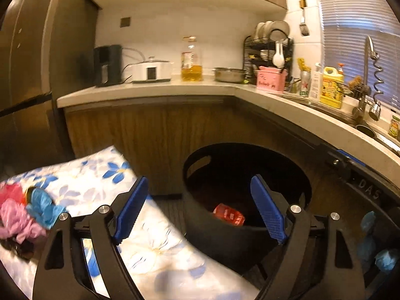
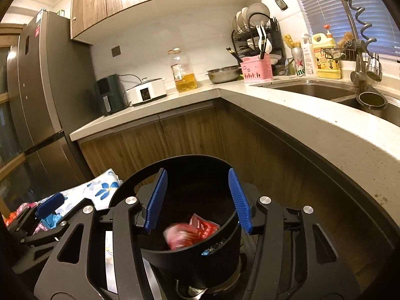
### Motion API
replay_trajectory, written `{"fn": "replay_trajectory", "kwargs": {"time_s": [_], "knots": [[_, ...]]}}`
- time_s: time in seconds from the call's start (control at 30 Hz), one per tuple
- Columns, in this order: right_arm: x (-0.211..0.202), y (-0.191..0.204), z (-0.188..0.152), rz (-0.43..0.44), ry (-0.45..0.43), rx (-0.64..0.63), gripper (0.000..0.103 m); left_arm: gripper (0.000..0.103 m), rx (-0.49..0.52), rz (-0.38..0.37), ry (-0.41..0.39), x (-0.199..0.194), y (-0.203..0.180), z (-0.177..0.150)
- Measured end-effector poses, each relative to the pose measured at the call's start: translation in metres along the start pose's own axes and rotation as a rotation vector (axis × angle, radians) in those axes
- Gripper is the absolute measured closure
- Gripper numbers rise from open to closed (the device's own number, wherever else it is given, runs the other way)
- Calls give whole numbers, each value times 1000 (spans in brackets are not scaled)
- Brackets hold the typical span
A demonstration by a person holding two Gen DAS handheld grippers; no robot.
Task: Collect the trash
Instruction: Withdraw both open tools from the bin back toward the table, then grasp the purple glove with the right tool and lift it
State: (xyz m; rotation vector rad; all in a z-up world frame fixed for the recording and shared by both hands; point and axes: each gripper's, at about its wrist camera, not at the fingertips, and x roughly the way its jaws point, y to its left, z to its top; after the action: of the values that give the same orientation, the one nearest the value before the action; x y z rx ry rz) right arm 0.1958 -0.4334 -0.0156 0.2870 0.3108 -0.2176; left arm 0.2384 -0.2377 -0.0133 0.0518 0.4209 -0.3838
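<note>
Right gripper (image 2: 197,197) jaws spread wide, nothing between, above black bin (image 2: 225,250). Red wrapper (image 2: 200,230) inside bin, at 6 o'clock below my right jaws. Left gripper (image 1: 202,210) jaws also apart, empty; bin at 1 o'clock, wrapper (image 1: 228,213) between fingers in view. Crumpled pink and blue trash (image 1: 27,212) on floral cloth (image 1: 100,175), 9 o'clock of left jaws.

We list one bin (image 2: 200,262): black, round, upright, open-topped, with a handle slot near the rim, standing on the floor by the wooden cabinets. Inside lies a crumpled red wrapper (image 2: 197,232) with white print. Further trash (image 1: 25,212), in pink, lilac and blue, sits bunched on a floral-clothed surface (image 1: 100,175) beside the bin.
</note>
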Motion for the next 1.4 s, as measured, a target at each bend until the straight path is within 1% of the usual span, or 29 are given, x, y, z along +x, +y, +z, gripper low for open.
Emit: {"fn": "replay_trajectory", "kwargs": {"time_s": [0.1,0.27,0.37,0.43,0.6,0.77,1.07,1.27,1.4], "knots": [[-6,7,-6,-1,0,-24,50,16,-20,46,-11,-13,10,-8],[-15,22,-18,-7,8,-63,41,14,-27,111,-10,-33,21,-20],[-19,31,-26,-4,30,-83,34,6,-40,148,-17,-47,31,-28],[-22,39,-31,5,39,-96,32,6,-49,175,-26,-58,39,-33],[-32,57,-40,16,42,-119,26,6,-93,211,-30,-76,58,-39],[-38,80,-50,43,46,-145,26,6,-112,265,-40,-92,76,-49],[-41,125,-68,115,61,-185,26,6,-194,365,-48,-122,128,-66],[-38,164,-86,193,91,-224,26,6,-225,467,-41,-139,163,-79],[-34,194,-99,253,109,-268,26,6,-264,514,-31,-147,185,-86]]}}
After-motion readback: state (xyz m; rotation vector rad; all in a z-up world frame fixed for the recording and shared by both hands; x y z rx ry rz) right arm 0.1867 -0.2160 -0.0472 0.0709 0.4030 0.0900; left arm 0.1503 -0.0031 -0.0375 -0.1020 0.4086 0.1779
